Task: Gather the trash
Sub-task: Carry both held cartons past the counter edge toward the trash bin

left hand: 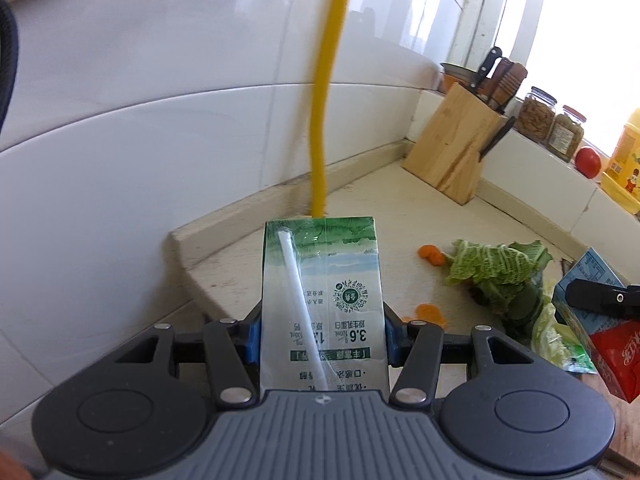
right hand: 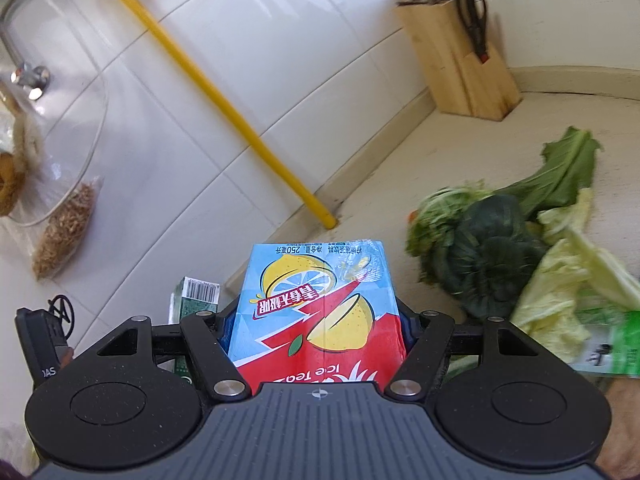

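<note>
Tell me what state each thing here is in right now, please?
Left gripper: shut on the milk carton.
Milk carton: held, wrapped straw attached to its face.
Right gripper: shut on the ice tea carton.
Ice tea carton: held.
Leafy greens: loose on the counter.
Carrot slices: scattered on the counter.
Knife block: upright, knives in it.
Jars: lidded, on the sill.

White tiled wall [left hand: 160,92], beige countertop [left hand: 360,200]
</note>
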